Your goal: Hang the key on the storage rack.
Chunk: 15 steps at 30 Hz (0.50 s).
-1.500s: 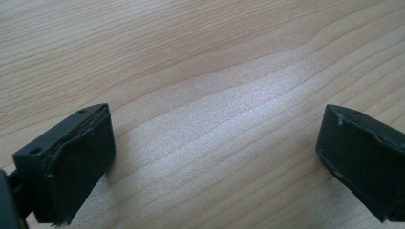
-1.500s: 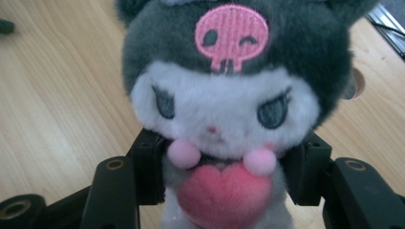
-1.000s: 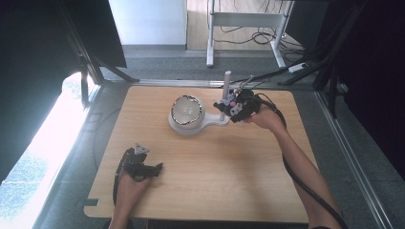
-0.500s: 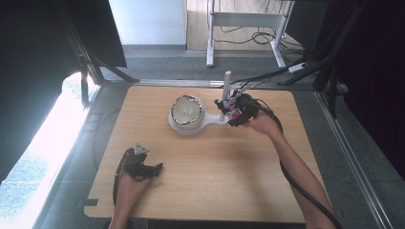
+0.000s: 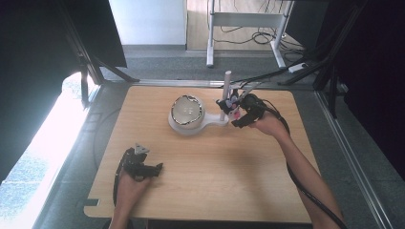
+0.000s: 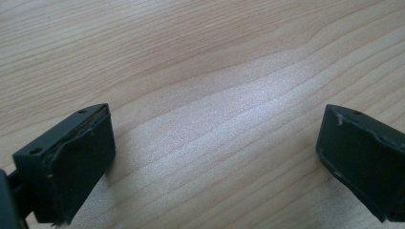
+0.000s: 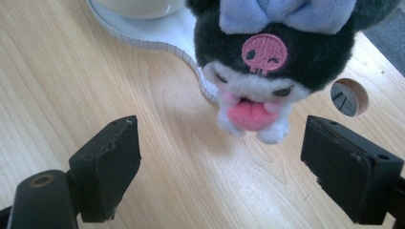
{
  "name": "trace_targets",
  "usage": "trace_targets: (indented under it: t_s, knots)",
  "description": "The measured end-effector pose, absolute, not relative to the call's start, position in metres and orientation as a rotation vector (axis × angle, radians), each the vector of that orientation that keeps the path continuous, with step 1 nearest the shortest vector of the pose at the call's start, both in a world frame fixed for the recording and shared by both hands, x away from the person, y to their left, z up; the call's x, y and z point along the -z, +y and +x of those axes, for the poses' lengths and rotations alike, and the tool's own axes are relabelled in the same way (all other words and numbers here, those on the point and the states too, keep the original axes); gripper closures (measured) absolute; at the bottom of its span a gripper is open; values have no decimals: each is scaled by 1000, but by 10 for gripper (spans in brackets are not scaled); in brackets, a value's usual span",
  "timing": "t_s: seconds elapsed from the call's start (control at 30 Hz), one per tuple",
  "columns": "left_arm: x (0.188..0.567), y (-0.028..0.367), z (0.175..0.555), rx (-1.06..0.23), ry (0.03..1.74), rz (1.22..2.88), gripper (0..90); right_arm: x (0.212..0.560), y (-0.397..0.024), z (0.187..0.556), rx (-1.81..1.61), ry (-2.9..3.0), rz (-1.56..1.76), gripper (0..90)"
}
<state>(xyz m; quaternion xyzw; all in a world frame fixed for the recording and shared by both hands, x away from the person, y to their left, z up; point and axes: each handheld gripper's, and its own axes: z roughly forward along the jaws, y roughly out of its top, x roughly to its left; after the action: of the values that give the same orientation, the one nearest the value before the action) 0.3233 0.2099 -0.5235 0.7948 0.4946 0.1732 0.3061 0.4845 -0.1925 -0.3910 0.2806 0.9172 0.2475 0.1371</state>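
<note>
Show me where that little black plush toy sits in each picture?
High view: plush toy upper middle, by the white stand.
Right gripper view: plush toy top centre, beyond the open jaws.
Left gripper view: not in it.
Shared landmark: white stand.

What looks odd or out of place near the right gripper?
The plush toy hangs head-down at the white stand's edge, its face upside down. The right gripper has just opened, with nothing between its jaws. Nothing looks spilled or broken.

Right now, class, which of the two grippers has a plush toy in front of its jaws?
The right gripper: its open jaws face a black-and-white plush toy beside the white stand. The left gripper faces bare wooden table.
</note>
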Motion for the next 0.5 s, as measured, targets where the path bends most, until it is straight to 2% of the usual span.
trace_targets:
  t_s: [0.5]
  knots:
    - [524, 210, 323, -458, 1310, 2102, 0, 381, -201, 464, -734, 2659, 778, 132]
